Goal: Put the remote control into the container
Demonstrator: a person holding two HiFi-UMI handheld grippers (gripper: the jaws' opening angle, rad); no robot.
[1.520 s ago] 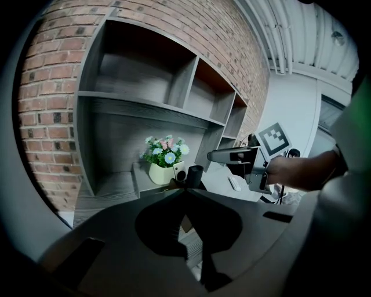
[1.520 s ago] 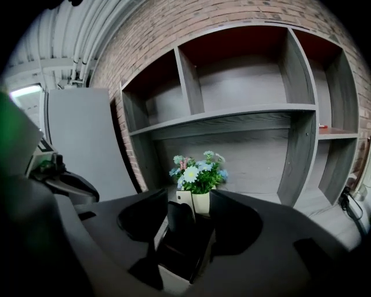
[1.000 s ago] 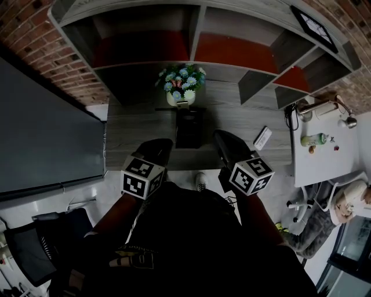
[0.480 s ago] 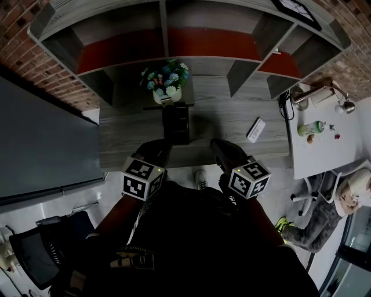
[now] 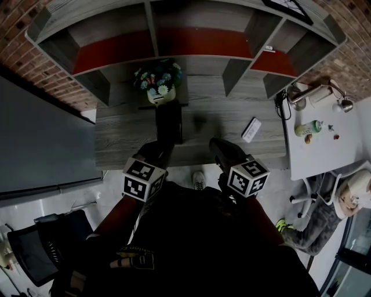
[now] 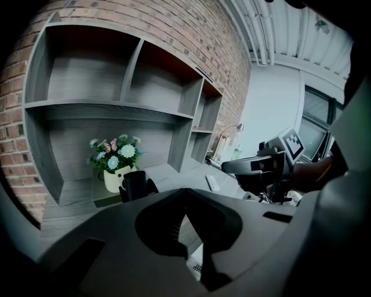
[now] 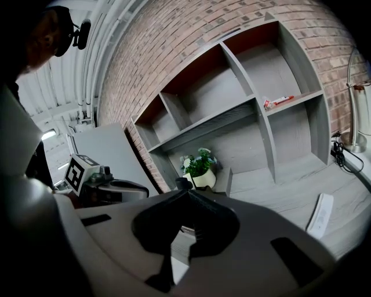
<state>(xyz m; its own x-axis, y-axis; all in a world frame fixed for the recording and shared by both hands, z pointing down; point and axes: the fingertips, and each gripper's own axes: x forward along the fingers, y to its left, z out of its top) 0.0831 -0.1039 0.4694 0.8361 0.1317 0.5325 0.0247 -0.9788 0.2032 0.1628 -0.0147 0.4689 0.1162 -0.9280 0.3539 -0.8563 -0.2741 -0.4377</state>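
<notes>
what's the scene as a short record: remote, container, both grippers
remote control: lying on the desk, right of the container in the head view, untouched
container: black, upright, in front of the flower pot
left gripper: jaws together, empty
right gripper: jaws together, empty
task state: remote control not yet in container

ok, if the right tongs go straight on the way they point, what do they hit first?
Probably the black container, with the flower pot close behind it. Depth is unclear, so they might touch down short of it.

A grey wooden shelf unit [image 5: 197, 14] with red back panels stands against a brick wall [image 5: 23, 58] — a grey desk [image 5: 124, 136] below, a white table [image 5: 324, 154] beside it.
</notes>
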